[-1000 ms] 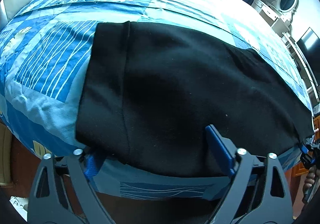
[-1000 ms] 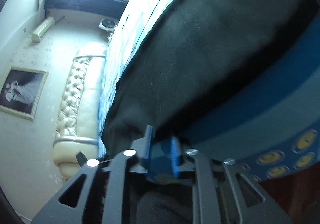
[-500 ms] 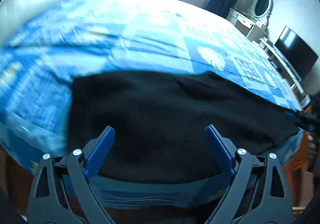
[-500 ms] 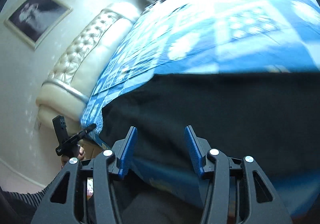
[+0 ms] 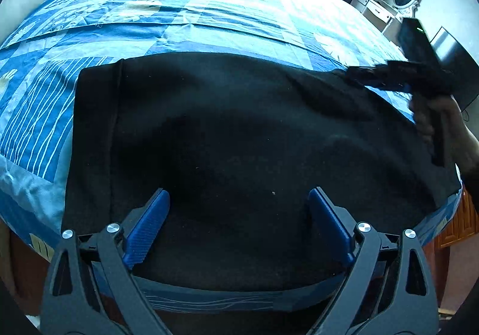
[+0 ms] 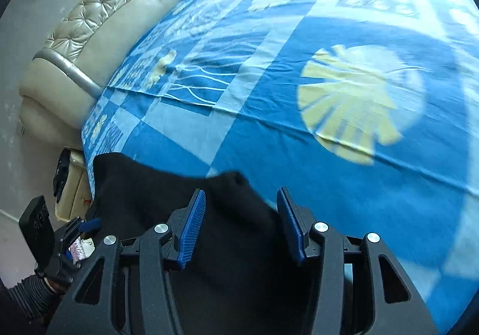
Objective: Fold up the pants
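Now we see black pants lying flat on the blue patterned bed. Our left gripper hovers above them, jaws wide and empty. Our right gripper, jaws half-spread after widening, holds nothing. Soft, limp fabric; we'd pinch a hem corner.

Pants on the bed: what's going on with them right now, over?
Left gripper open, jaws just widened, empty. Right gripper open, empty. Black pants flat on blue bedspread, unheld. Nothing in the way.
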A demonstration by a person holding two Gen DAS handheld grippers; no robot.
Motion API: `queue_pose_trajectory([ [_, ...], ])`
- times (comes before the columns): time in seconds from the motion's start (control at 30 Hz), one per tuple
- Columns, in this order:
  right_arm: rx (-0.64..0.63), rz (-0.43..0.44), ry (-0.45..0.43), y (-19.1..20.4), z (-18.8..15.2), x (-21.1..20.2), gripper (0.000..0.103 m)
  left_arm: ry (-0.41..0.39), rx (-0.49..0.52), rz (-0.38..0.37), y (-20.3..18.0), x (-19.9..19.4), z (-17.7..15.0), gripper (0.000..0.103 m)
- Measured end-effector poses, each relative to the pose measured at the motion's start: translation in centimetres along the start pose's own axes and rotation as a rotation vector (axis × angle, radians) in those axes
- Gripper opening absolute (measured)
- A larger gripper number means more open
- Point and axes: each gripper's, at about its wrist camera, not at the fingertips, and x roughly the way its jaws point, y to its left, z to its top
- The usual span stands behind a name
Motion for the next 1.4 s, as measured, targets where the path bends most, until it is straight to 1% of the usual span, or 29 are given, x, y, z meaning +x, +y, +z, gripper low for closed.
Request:
queue_pose_trajectory([
  [0.03, -0.012, 0.009, 0.013, 0.1, 0.0, 0.6, 0.049, 0.001, 0.000, 0.002, -0.1, 0.1, 0.1, 0.095],
  [0.07, -0.026, 0.016, 0.019, 0.2, 0.1, 0.6, 0.043, 0.001, 0.000, 0.006, -0.1, 0.1, 0.1, 0.095],
  [0.1, -0.046, 0.038, 0.050, 0.5, 0.1, 1.0, 0.015, 0.002, 0.003, 0.010, -0.2, 0.3, 0.2, 0.096],
  [0.2, -0.112, -0.023, 0.048, 1.7, 0.3, 0.8, 0.012, 0.008, 0.007, 0.020, -0.3, 0.4, 0.3, 0.096],
  [0.3, -0.109, -0.048, 0.043, 1.6, 0.8, 1.2, 0.011, 0.007, 0.008, 0.023, -0.3, 0.4, 0.2, 0.096],
  [0.37, -0.081, -0.031, 0.043, 1.1, 0.9, 1.6, 0.011, 0.005, 0.018, 0.028, -0.4, 0.5, 0.1, 0.097],
  [0.4, -0.058, -0.004, 0.038, 0.6, 0.9, 1.6, 0.012, 0.005, 0.021, 0.030, -0.4, 0.5, 0.1, 0.097],
  [0.47, -0.031, 0.022, 0.027, -0.1, 0.9, 1.6, 0.012, 0.004, 0.025, 0.033, -0.4, 0.6, 0.1, 0.097],
  [0.53, -0.021, 0.035, 0.016, -0.3, 0.9, 1.4, 0.013, 0.005, 0.027, 0.036, -0.4, 0.6, 0.1, 0.097],
  [0.6, 0.024, 0.063, 0.000, -1.0, 1.0, 1.1, 0.013, 0.005, 0.028, 0.036, -0.4, 0.6, 0.1, 0.097],
  [0.63, 0.058, 0.064, -0.024, -1.6, 1.1, 0.8, 0.013, 0.005, 0.030, 0.036, -0.3, 0.6, 0.1, 0.097],
  [0.67, 0.081, 0.044, -0.049, -2.0, 1.2, 0.5, 0.013, 0.005, 0.032, 0.037, -0.3, 0.6, 0.1, 0.097],
  [0.7, 0.127, -0.034, -0.097, -2.9, 1.4, -0.3, 0.012, 0.006, 0.033, 0.039, -0.3, 0.7, 0.1, 0.098],
  [0.77, 0.194, -0.061, -0.147, -4.1, 1.3, -1.6, 0.012, 0.005, 0.036, 0.042, -0.4, 0.7, 0.0, 0.098],
  [0.8, 0.233, -0.084, -0.186, -4.6, 0.9, -3.1, 0.013, 0.005, 0.037, 0.043, -0.4, 0.7, 0.0, 0.099],
  [0.87, 0.279, -0.062, -0.237, -5.2, 0.1, -5.4, 0.016, 0.006, 0.037, 0.043, -0.4, 0.7, 0.1, 0.099],
  [0.9, 0.310, -0.037, -0.273, -5.7, -0.9, -7.1, 0.018, 0.006, 0.037, 0.042, -0.4, 0.7, 0.1, 0.099],
  [0.97, 0.358, -0.005, -0.335, -6.5, -3.0, -10.5, 0.026, 0.006, 0.039, 0.041, -0.3, 0.8, 0.1, 0.099],
  [1.0, 0.384, -0.007, -0.371, -7.2, -4.6, -12.7, 0.036, 0.006, 0.040, 0.040, -0.3, 0.8, 0.1, 0.099],
  [1.03, 0.405, -0.027, -0.406, -7.8, -6.4, -15.0, 0.041, 0.005, 0.041, 0.040, -0.3, 0.7, 0.0, 0.099],
  [1.07, 0.419, -0.044, -0.429, -8.3, -7.7, -16.7, 0.042, 0.006, 0.041, 0.040, -0.3, 0.8, 0.1, 0.099],
  [1.13, 0.474, -0.095, -0.493, -10.2, -12.0, -21.6, 0.045, 0.007, 0.039, 0.042, -0.3, 0.8, 0.1, 0.099],
  [1.17, 0.502, -0.125, -0.515, -11.0, -13.6, -23.4, 0.046, 0.008, 0.038, 0.044, -0.3, 0.8, 0.1, 0.099],
  [1.23, 0.585, -0.196, -0.581, -13.3, -18.3, -28.1, 0.047, 0.008, 0.037, 0.046, -0.4, 0.7, 0.1, 0.099],
  [1.27, 0.631, -0.230, -0.608, -14.6, -20.5, -30.1, 0.047, 0.008, 0.039, 0.047, -0.4, 0.7, 0.1, 0.099],
  [1.33, 0.759, -0.316, -0.686, -17.3, -26.4, -34.6, 0.047, 0.010, 0.040, 0.046, -0.4, 0.7, 0.1, 0.099],
  [1.37, 0.805, -0.332, -0.716, -18.6, -28.6, -36.1, 0.047, 0.012, 0.042, 0.045, -0.3, 0.7, 0.1, 0.099],
  [1.4, 0.874, -0.361, -0.750, -19.9, -31.6, -37.8, 0.048, 0.012, 0.043, 0.043, -0.3, 0.7, 0.1, 0.100],
])
